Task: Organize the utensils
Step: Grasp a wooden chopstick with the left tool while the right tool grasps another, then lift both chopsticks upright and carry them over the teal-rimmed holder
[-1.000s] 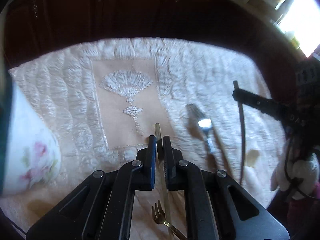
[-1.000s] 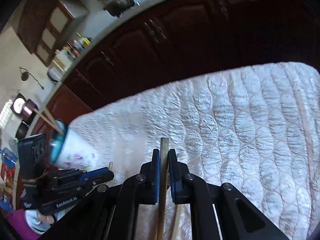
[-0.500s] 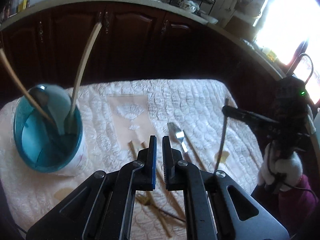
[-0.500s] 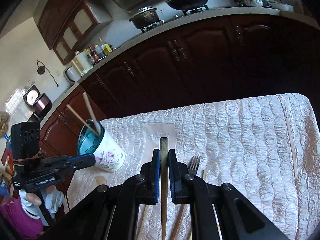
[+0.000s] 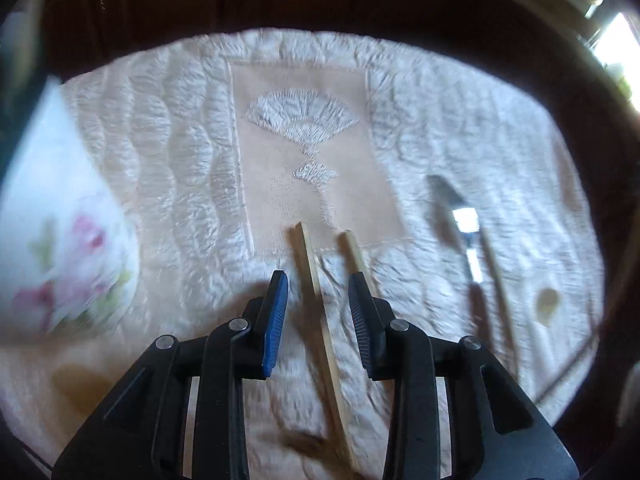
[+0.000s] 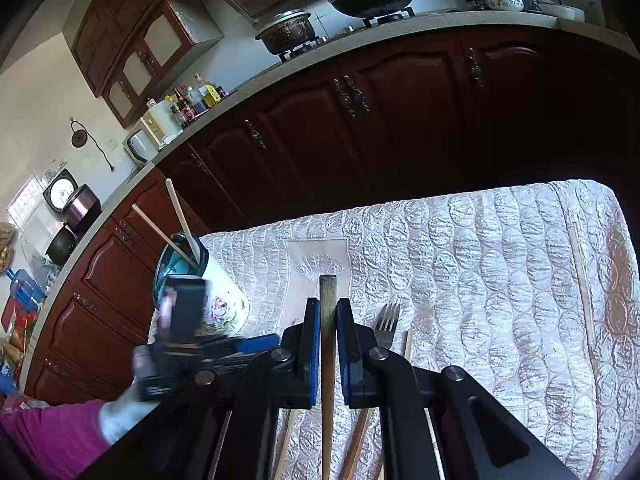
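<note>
My left gripper [image 5: 318,280] hovers low over the quilted cloth, its jaws opening. A pale chopstick [image 5: 310,256] lies on the cloth between the pads, not pressed. A second chopstick [image 5: 354,250] lies just beside the right finger. A floral cup [image 5: 60,240] stands at the left; in the right wrist view this cup [image 6: 224,300] has a teal inside and holds two chopsticks [image 6: 180,216]. My right gripper [image 6: 328,304] is shut on a wooden stick [image 6: 328,288], held above the table. The left gripper [image 6: 240,344] shows there blurred.
A fork [image 5: 460,216] and another chopstick [image 5: 496,288] lie to the right on the cloth; the fork [image 6: 386,320] also shows beside the right fingers. One chopstick [image 6: 582,288] lies near the far right edge. Dark cabinets [image 6: 400,120] stand behind. A magenta sleeve [image 6: 48,432] is lower left.
The left gripper held a thin gold fork, rose beside the cup, then dropped back to the cloth with its jaws spread around a chopstick. The right gripper rose with its stick, then stayed still.
</note>
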{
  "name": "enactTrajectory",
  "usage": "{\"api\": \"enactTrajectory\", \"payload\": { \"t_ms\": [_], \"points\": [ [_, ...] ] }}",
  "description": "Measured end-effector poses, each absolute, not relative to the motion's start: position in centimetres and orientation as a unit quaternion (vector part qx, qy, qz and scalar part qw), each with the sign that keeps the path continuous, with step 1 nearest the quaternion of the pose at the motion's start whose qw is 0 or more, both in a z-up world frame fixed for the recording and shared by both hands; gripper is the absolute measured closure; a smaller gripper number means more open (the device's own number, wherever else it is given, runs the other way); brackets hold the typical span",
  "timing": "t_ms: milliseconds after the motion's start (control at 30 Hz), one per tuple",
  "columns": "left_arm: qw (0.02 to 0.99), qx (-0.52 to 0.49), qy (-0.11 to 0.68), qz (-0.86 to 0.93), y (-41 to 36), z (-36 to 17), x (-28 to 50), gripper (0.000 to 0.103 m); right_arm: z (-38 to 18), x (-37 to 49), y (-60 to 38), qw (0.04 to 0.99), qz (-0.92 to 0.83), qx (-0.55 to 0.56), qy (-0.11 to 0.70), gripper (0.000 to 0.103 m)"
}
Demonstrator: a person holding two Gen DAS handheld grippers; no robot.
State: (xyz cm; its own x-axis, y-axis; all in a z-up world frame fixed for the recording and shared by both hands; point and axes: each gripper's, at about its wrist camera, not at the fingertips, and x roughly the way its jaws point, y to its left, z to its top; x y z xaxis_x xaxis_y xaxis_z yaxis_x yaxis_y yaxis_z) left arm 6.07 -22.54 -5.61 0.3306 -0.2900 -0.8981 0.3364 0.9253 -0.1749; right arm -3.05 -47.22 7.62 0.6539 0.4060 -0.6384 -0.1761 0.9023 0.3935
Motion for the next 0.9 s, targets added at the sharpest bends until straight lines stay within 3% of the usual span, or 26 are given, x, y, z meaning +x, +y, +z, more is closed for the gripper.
{"api": "enactTrajectory", "payload": {
  "t_ms": [67, 200, 467, 900],
  "points": [
    [0.818, 0.028, 0.542, -0.190, -23.0, -5.9, 6.4, 0.095, 7.7, -3.1, -47.2, 0.897, 0.165, 0.148, 0.383, 0.096],
    [0.815, 0.013, 0.534, -0.224, -22.6, -4.9, 6.0, 0.096, 8.0, -3.3, -47.1, 0.898, 0.169, 0.146, 0.379, 0.096],
    [0.848, -0.039, 0.441, -0.292, -17.6, 5.6, 1.3, 0.099, 10.4, -4.8, -45.5, 0.906, 0.189, 0.136, 0.355, 0.096],
    [0.894, -0.081, 0.334, -0.286, -8.5, 17.9, -1.5, 0.099, 18.2, -4.5, -39.4, 0.922, 0.242, 0.108, 0.282, 0.096]
  ]
}}
